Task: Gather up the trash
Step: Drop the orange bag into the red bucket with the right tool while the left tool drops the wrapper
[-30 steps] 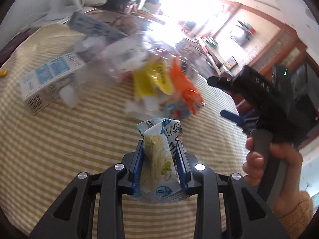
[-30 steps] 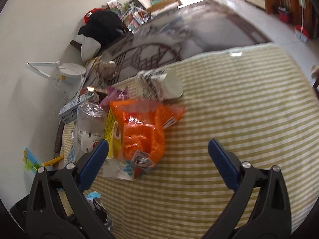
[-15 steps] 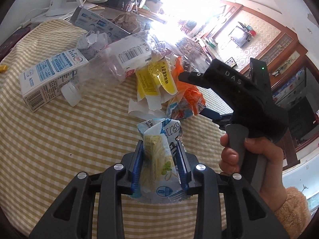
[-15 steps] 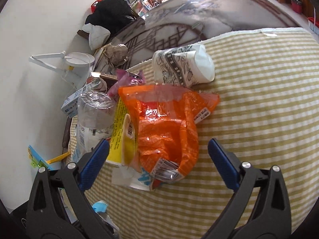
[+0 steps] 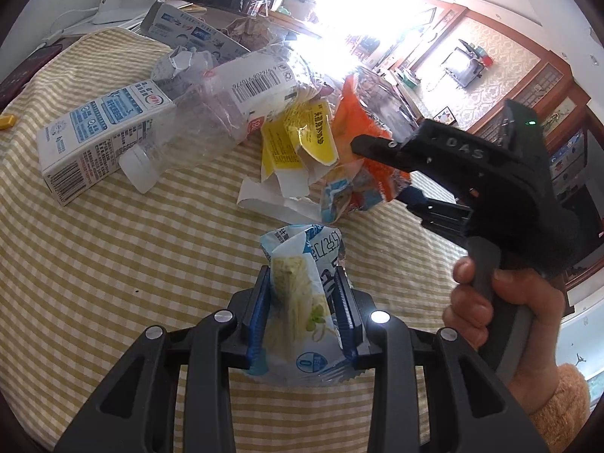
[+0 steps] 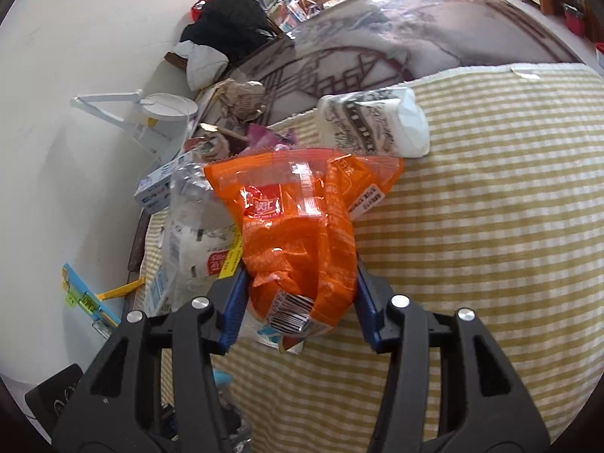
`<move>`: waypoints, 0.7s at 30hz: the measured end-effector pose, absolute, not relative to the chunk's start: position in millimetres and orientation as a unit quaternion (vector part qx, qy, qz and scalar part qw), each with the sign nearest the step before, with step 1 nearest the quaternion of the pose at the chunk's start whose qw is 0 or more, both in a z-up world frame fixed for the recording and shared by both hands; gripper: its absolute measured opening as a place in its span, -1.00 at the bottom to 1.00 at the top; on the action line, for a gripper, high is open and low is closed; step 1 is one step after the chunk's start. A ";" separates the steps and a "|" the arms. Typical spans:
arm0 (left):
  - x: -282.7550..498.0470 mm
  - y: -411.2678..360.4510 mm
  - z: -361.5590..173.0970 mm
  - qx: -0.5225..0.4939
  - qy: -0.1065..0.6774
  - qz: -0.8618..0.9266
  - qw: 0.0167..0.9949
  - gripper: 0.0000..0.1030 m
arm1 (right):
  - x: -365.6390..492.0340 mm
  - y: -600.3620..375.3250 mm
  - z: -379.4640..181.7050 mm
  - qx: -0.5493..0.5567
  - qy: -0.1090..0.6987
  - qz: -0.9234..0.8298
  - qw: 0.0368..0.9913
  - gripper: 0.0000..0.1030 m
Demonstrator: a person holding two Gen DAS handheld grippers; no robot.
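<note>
I see one table (image 5: 94, 264) under a yellow-and-white checked cloth, and the trash lies heaped across its far half. Largest in the heap is one blue-and-white milk carton (image 5: 94, 132) on its side at the left, touching one crushed clear plastic bottle (image 5: 211, 113) whose white cap points toward me. Right of the bottle I count one torn yellow wrapper (image 5: 302, 139) over a scrap of white card. One paper cup (image 6: 373, 124) with black drawings lies tipped on its side at the far edge of the heap, just behind the orange bag (image 6: 298, 234).

That single orange bag sits between my right gripper (image 6: 298, 302) pads; the blue pads press its near end on both sides, so the tongs are partly drawn in and gripping it, with the bag resting on the cloth. In the left view the same gripper (image 5: 415, 173) reaches in from the right with my right hand (image 5: 502, 313) around its handle.

My left gripper (image 5: 302, 302) is closed narrow on one pale blue noodle packet (image 5: 302, 287), held upright above the cloth, near me and apart from the heap.
</note>
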State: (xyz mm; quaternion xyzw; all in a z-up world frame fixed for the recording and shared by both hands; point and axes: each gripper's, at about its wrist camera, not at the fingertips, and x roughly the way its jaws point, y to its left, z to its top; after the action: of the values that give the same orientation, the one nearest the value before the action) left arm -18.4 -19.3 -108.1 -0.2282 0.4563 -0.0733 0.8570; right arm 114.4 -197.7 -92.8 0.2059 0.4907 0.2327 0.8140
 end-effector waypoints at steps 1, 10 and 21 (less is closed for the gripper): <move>-17.1 -20.4 -109.3 -0.228 0.456 -0.072 0.857 -0.42 | 112.3 -197.8 -89.7 0.204 0.486 0.234 0.817 -0.06; -14.0 -20.9 -114.2 -0.225 0.456 -0.059 0.859 -0.42 | 83.1 -219.4 -63.7 0.182 0.445 0.229 0.847 -0.06; -13.3 -30.1 -118.2 -0.203 0.456 -0.042 0.865 -0.42 | 56.9 -255.6 -45.2 0.157 0.410 0.211 0.874 -0.06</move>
State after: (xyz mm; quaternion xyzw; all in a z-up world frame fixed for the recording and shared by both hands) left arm -13.3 -30.1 -118.2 -0.2032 0.4564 -0.0418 0.8653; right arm 56.9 -255.6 -45.2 0.1566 0.4096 0.2110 0.8736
